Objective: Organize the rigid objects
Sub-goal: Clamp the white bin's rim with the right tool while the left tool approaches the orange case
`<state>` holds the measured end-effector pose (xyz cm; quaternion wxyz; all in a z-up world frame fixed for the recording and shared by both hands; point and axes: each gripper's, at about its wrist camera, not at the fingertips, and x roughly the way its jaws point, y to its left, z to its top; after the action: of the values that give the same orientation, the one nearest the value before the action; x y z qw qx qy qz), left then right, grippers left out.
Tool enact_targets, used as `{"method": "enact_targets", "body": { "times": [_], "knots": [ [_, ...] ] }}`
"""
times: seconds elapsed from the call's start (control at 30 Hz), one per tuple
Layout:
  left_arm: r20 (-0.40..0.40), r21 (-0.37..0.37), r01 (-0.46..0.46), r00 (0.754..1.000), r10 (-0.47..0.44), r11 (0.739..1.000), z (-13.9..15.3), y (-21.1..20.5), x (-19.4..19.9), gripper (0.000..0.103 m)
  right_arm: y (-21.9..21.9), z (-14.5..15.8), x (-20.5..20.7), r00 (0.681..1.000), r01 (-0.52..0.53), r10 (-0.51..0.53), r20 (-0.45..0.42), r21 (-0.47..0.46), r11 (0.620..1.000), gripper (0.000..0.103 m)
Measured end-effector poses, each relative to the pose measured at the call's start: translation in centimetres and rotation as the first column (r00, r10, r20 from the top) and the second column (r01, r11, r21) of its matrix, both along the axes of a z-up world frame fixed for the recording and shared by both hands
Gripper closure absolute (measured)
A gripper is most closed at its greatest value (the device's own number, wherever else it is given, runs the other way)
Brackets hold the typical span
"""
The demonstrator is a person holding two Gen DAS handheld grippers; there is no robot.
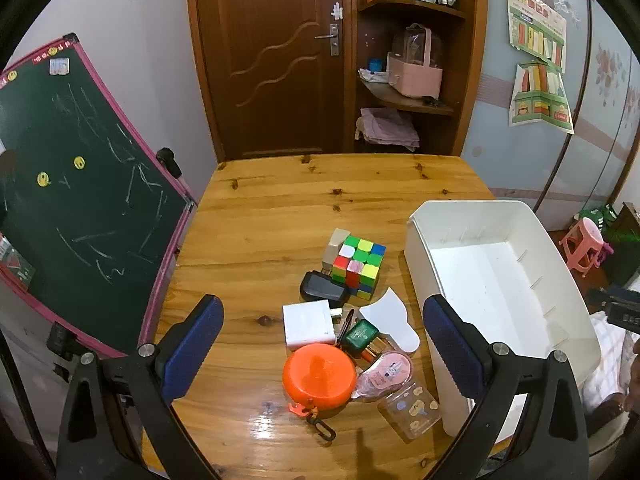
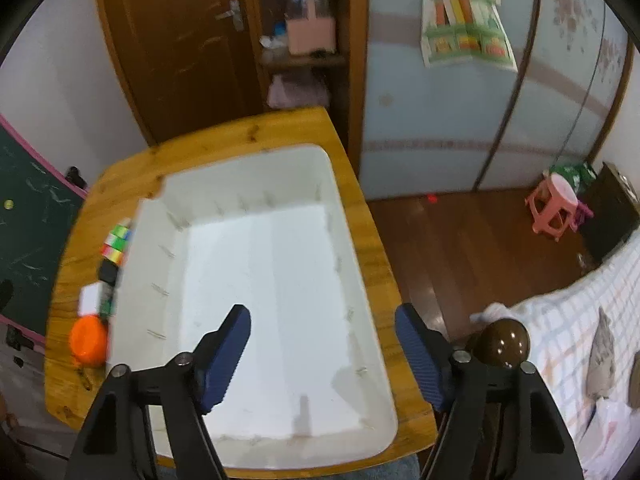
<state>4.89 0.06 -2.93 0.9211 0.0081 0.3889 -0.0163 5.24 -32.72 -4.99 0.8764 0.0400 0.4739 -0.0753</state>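
Rubik's cube [image 1: 359, 266] sits mid-bench [image 1: 256, 216], left of an empty white bin [image 1: 500, 280], with small clutter nearer. Light, stiff and smooth-faced, it looks best gripped across opposite flat sides. Left claw [image 1: 323, 350] and right claw [image 2: 323, 354] both gape, holding nothing.

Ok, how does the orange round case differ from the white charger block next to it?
The orange case is a flat round disc, while the white charger is a boxy block with straight edges. The orange case has a clip hanging off its near edge; the white charger shows metal prongs on its right side. The case lies nearer the camera, the charger just behind it. Both rest on the wooden table, outside the white bin.
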Motion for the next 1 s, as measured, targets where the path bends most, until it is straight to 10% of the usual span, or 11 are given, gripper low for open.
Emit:
{"method": "enact_targets", "body": {
  "times": [0.77,1.0],
  "knots": [
    [-0.259,-0.164,-0.029,0.966,-0.015,0.986,-6.0,1.6,3.1,0.003,-4.1,-7.3,3.8,0.976,0.065,-0.038,-0.213,0.118,0.991,0.094],
    [-0.295,-0.186,-0.064,0.956,0.007,0.98,-6.7,2.2,3.3,0.015,-4.4,-7.3,3.9,0.978,0.057,-0.025,-0.206,0.151,0.987,0.096]
  ]
}}
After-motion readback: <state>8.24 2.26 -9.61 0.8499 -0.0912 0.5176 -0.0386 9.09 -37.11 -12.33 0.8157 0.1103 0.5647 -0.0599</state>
